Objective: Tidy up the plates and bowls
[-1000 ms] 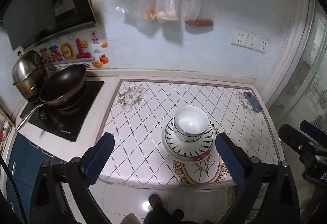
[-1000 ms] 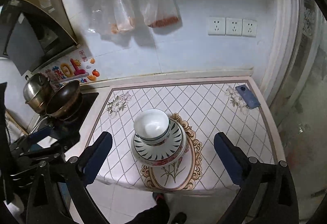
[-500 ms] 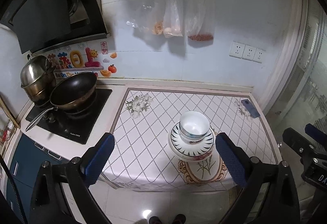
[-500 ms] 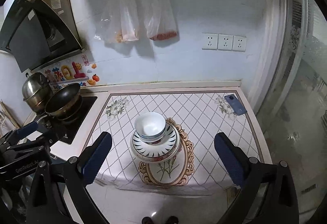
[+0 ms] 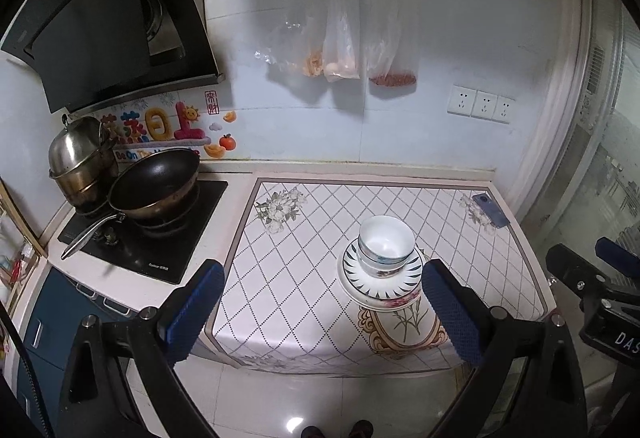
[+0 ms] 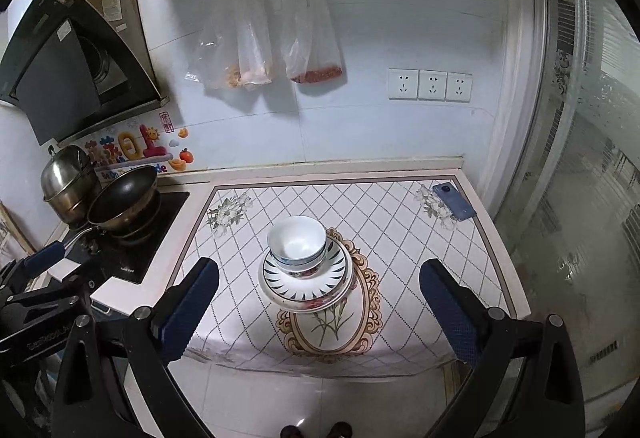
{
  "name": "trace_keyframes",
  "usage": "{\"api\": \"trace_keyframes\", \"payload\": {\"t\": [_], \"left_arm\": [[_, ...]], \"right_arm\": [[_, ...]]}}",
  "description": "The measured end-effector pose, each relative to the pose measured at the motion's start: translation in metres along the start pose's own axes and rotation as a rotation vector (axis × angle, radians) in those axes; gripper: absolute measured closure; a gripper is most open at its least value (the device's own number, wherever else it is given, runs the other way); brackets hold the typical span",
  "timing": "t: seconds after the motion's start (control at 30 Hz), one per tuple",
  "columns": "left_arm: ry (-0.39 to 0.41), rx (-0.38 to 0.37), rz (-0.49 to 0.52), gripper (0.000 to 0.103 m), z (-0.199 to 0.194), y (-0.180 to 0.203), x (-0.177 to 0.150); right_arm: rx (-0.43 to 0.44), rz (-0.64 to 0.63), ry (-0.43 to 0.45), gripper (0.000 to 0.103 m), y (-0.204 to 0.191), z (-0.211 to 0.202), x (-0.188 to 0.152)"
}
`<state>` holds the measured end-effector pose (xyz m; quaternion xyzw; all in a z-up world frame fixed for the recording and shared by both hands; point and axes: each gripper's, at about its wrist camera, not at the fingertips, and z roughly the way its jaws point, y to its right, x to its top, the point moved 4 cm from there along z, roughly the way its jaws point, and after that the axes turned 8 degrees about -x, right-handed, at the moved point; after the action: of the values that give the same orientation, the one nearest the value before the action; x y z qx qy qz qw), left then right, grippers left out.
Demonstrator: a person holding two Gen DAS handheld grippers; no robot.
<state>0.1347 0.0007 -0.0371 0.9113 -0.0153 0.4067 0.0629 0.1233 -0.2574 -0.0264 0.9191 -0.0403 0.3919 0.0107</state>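
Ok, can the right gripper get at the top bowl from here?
Probably yes. The right gripper is open and empty, the bowl sits uncovered atop the plates, and nothing stands between them. It is held back from the counter, so it must advance first.

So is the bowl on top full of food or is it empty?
Empty. The top bowl sits upright on the stacked plates, and both views look down into a plain white inside with nothing in it.
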Motion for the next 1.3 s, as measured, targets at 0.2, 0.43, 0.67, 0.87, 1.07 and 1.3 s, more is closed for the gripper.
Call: {"api": "trace_keyframes", "payload": {"t": [0.2,0.43,0.67,0.87,1.07,1.3], "left_arm": [[0.013,-0.001,0.007,0.002,-0.007,-0.002,-0.003],[0.013,0.0,0.005,0.002,-0.013,-0.004,-0.005],[0.009,-0.001,-0.002,0.002,-0.013,-0.009,-0.006],[0.007,-0.004,0.001,0.002,-0.013,-0.011,-0.007],[0.015,-0.008,0.008,0.002,-0.014,-0.011,-0.007],[0.015,-0.015,0.015,0.002,-0.015,-0.011,-0.007]], "right_arm": [[-0.003,0.004,0.006,0.001,0.0,-0.002,-0.002],[-0.004,0.001,0.008,0.001,0.0,-0.006,-0.006],[-0.004,-0.001,0.001,0.001,-0.003,-0.006,-0.007],[-0.002,-0.008,-0.001,0.001,-0.01,-0.008,-0.011],[-0.008,-0.004,-0.002,0.0,-0.011,-0.009,-0.013],[-0.02,0.005,0.0,0.0,-0.011,-0.012,-0.016]]}}
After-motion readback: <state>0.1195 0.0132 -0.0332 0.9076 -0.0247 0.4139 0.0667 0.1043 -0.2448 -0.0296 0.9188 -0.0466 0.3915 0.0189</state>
